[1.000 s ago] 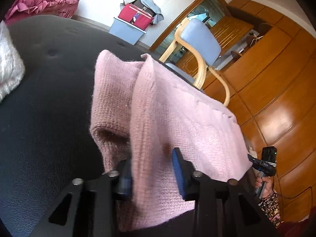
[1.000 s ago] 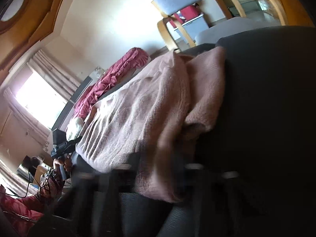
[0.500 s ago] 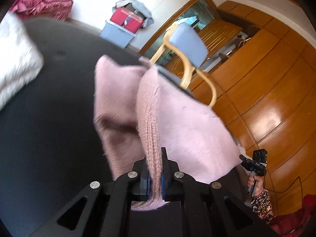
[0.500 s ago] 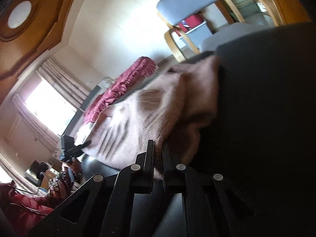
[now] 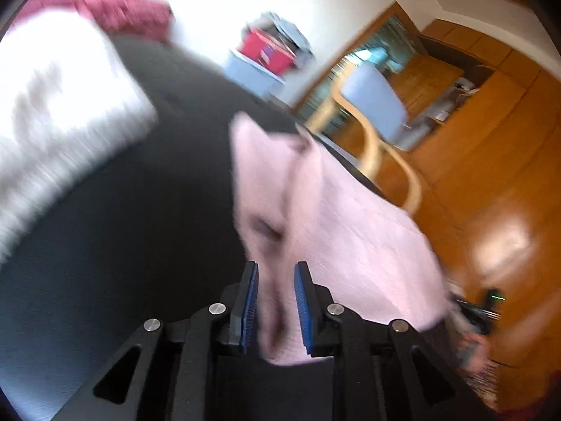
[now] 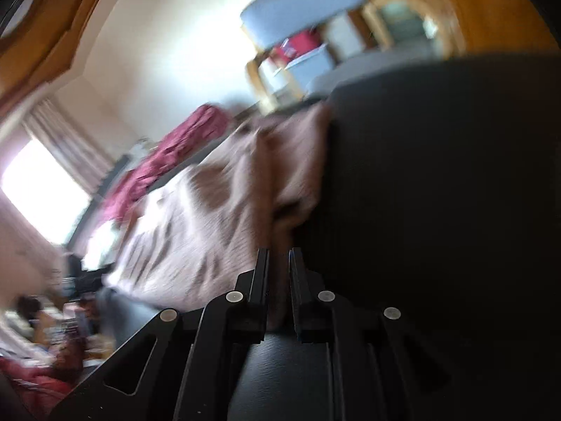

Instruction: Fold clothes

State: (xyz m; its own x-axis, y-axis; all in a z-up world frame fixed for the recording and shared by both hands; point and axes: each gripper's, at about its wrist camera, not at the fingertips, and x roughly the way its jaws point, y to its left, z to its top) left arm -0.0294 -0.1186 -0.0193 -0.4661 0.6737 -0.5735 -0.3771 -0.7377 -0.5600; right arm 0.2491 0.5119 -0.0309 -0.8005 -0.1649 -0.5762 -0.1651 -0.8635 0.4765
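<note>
Half a second before, both grippers had been clamped tight on the near edge of the pink sweater (image 5: pixel 336 231); by this moment each was letting go. The left gripper (image 5: pixel 276 301) had its blue pads (image 5: pixel 249 301) parted, jaws opening, with a fold of knit still hanging loosely between them, not pinched. The right gripper (image 6: pixel 278 291) was opening too, by less; cloth sat in its narrow gap, and through the blur I could not quite say whether the pads still touched it. The sweater itself lay folded lengthwise on the dark couch cushion (image 5: pixel 115 231), its far end toward the wooden chair (image 5: pixel 371 105), a white knit (image 5: pixel 59 112) off to the left. To my eye that meant this fold was laid down and being released, with another fold probably next.
</note>
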